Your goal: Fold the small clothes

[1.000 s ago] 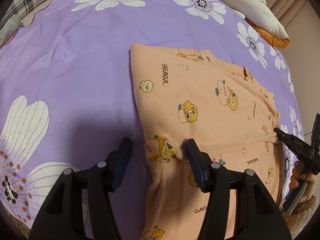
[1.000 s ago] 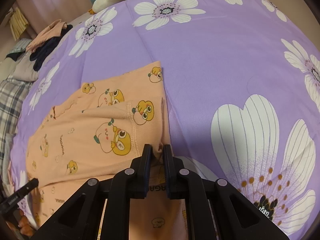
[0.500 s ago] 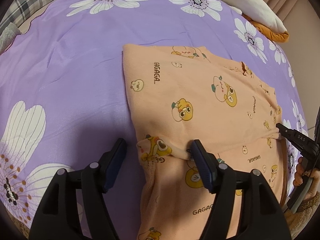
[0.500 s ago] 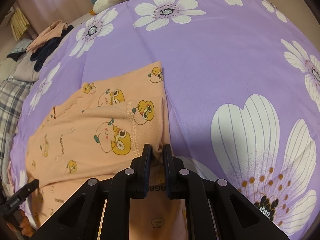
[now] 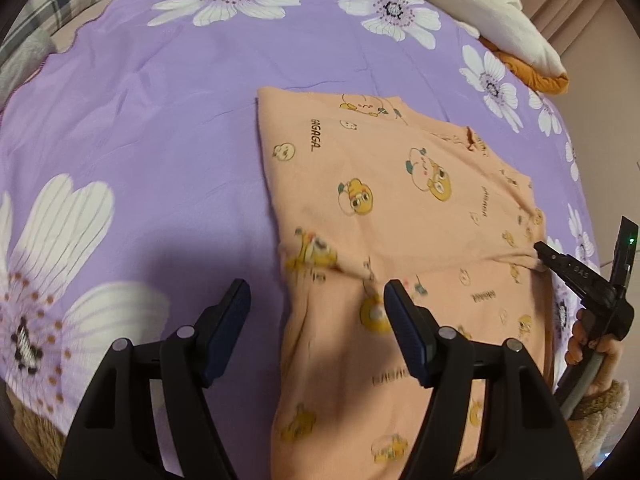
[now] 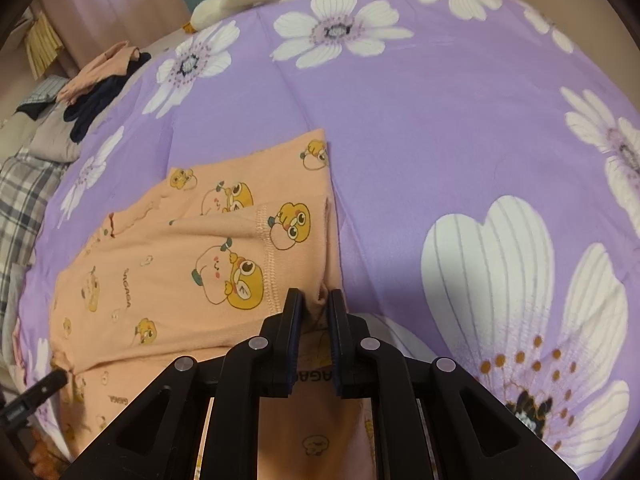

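- Lying flat on the purple flowered bed cover [image 5: 152, 128] was the small peach garment [image 5: 400, 208], printed with little cartoon faces. It sat near the middle of the bed, with one part already folded over the part below it.
- The right tongs [image 6: 316, 304] were pressed together on a small bunch of the garment's edge, on the side next to the big white flower [image 6: 520, 300]. This grip likely held that corner so the fold would not slip open.
- The left tongs [image 5: 316, 308] were spread wide and held nothing. They hung just above the other end of the fold, with one finger over the bare bed cover and the other finger over the cloth. They looked ready to grab that end, or had let it go; I could not tell which.
- In the left view, the right tongs [image 5: 540, 256] showed at the far edge of the garment, with the cloth drawn to a point where they pinched it.
- A pile of other clothes [image 6: 100, 88] lay well apart, at the edge of the bed. A white and orange plush thing [image 5: 500, 28] lay past the cover's far side.
- With both ends held level, the fold would probably stay straight.
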`<state>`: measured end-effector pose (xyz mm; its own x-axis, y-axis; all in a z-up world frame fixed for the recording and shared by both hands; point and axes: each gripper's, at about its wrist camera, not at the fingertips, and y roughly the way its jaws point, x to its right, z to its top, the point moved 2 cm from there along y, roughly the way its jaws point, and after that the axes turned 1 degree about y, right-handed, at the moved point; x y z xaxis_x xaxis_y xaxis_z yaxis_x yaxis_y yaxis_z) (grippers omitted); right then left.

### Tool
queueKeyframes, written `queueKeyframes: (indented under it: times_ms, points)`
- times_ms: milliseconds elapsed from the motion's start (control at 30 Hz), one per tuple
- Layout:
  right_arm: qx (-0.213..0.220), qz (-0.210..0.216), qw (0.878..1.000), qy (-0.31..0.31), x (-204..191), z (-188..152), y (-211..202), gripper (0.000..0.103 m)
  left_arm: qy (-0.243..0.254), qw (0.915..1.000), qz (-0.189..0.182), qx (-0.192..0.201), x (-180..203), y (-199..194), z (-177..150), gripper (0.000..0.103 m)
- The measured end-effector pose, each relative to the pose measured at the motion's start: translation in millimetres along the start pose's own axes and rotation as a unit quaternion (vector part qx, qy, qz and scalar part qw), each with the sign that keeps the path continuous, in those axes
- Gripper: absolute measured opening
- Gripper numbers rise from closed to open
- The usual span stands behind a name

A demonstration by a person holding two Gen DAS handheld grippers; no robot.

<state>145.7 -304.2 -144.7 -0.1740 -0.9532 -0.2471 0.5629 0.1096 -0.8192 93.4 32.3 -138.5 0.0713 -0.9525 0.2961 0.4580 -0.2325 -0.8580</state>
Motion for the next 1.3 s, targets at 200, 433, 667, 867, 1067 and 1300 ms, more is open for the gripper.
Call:
queueKeyframes:
  times_ms: [200,433,667,867,1067,1300]
  points:
    - [0.046,0.022,0.998,-0.028,-11.2,-19.2,-40.4,0.062,-0.014,0.9991,-0.01,0.04,-8.3,-38.2,-25.5,0.078]
    - [0.071,0.076,0.994,-0.018,-1.5,-44.7,-92.3,0.074,-0.017,0.9979,-0.033,0.053,-3.7,-54.9,-61.6,0.085]
    - [0.072,0.074,0.994,-0.023,10.7,-80.0,-105.6,0.078,-0.01,0.9975,-0.057,0.041,0.6,-50.4,-91.9,0.084]
    - [0.046,0.057,0.997,-0.02,23.7,-113.6,-102.2,0.078,-0.025,0.9967,-0.073,0.023,-3.5,-39.7,-111.4,0.083]
    - [0.021,0.049,0.999,0.001,41.6,-138.0,-99.7,0.078,-0.034,0.9959,-0.081,0.022,-4.4,-38.6,-114.8,0.072]
    - [0.011,0.069,0.997,0.011,46.0,-156.4,-102.0,0.078,-0.032,0.9931,-0.112,0.011,-0.8,-35.2,-123.2,0.061]
